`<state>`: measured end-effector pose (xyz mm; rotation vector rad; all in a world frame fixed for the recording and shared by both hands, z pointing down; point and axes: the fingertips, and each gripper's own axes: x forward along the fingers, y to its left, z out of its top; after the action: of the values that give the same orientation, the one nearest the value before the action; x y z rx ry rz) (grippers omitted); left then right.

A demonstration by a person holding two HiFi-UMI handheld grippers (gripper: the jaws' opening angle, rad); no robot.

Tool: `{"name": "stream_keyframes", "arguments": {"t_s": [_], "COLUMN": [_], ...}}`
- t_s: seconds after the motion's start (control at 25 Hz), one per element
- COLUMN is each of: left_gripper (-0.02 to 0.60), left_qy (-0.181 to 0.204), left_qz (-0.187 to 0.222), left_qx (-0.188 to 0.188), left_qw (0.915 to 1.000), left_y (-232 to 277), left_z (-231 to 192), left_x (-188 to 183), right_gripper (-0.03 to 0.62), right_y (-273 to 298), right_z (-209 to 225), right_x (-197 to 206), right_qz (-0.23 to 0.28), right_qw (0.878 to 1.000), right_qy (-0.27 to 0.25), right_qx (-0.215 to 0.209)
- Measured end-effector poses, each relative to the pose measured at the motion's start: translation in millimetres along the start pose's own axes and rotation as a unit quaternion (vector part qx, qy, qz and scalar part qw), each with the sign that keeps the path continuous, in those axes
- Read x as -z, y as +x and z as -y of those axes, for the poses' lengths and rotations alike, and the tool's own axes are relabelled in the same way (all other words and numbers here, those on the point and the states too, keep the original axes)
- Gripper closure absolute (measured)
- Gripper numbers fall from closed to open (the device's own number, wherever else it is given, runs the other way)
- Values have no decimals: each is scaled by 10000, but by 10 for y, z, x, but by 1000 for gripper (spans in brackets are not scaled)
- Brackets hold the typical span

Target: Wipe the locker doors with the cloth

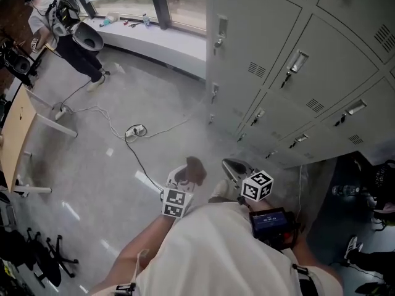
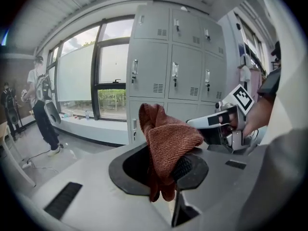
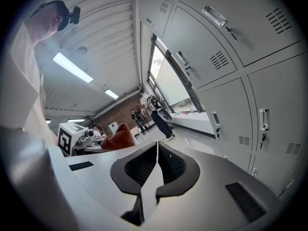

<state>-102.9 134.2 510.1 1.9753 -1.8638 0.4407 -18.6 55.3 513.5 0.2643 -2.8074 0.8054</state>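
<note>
A rust-brown cloth [image 2: 166,143] is pinched between the jaws of my left gripper [image 2: 168,170] and bunches up above them. In the head view the same cloth [image 1: 195,168] shows at the left gripper's [image 1: 185,179] tip, low over the floor. My right gripper [image 3: 157,165] is shut with nothing in it; its pads meet. It points at the lockers in the head view [image 1: 236,167]. The grey locker doors [image 1: 290,73] rise ahead at the right, also seen straight on from the left gripper [image 2: 175,71] and close beside the right gripper [image 3: 231,47].
A cable and socket [image 1: 134,130] lie on the grey floor. A person [image 1: 71,32] stands at the far left by the window sill [image 1: 148,32]. A table edge [image 1: 15,134] runs along the left. Bags and bottles [image 1: 370,190] sit at the right of the lockers.
</note>
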Motion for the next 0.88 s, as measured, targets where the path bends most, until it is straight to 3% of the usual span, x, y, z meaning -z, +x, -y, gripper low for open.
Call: {"name": "stream_keyframes", "arguments": {"t_s": [0.24,0.52,0.72,0.88], "left_gripper": [502,502,502,502], "left_qy": [222,837,1029,1349], "left_qz": [13,-179,-207,-367], "left_qx": [212,887,1484,2012], "left_qw": [9995,9924,9833,9695], "left_y": [689,1330,1660,2004], "left_z": [97,279,326,249], "left_x": [-438,-686,-825,-859], "right_gripper": [574,574,574,574], "right_y": [-85,-238,-335,-394], "right_z": [655,1258,1450,1589], "right_x": [-406,-590,-662,-714], "right_qz": [106,501,732,1075], "right_qw": [9996,9933,9859,9708], "right_qy": [39,546,671,936], "right_qx": [249,892,1346,1928]}}
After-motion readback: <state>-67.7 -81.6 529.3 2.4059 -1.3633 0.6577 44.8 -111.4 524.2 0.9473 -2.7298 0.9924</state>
